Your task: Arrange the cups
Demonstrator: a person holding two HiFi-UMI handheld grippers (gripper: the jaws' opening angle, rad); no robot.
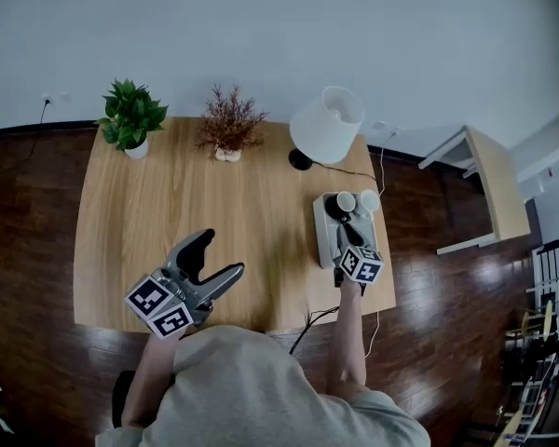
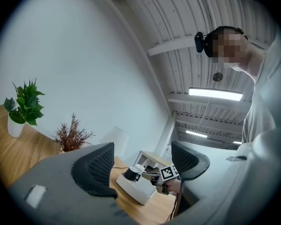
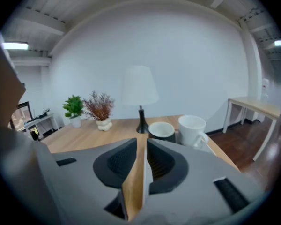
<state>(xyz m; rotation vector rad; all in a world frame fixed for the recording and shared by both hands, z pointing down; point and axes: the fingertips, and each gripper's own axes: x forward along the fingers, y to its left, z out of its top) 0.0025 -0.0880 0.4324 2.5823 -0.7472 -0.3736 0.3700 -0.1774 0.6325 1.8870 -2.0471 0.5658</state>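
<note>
A black cup with a white inside (image 1: 343, 205) and a white cup (image 1: 369, 199) stand side by side at the far end of a pale tray (image 1: 324, 240) on the table's right side. My right gripper (image 1: 345, 233) hovers over the tray just short of the black cup. In the right gripper view both the black cup (image 3: 161, 130) and the white cup (image 3: 193, 128) lie beyond my right gripper (image 3: 141, 146), which is open by only a narrow slit with nothing in it. My left gripper (image 1: 225, 251) hangs wide open and empty over the table's front edge. In the left gripper view, my left gripper (image 2: 143, 146) faces the tray (image 2: 136, 191).
Along the back of the wooden table (image 1: 168, 212) stand a green potted plant (image 1: 130, 117), a dried reddish plant (image 1: 230, 128) and a white lamp (image 1: 328, 124). A cable (image 1: 312, 322) hangs off the front edge. A small side table (image 1: 494, 180) stands to the right on the dark floor.
</note>
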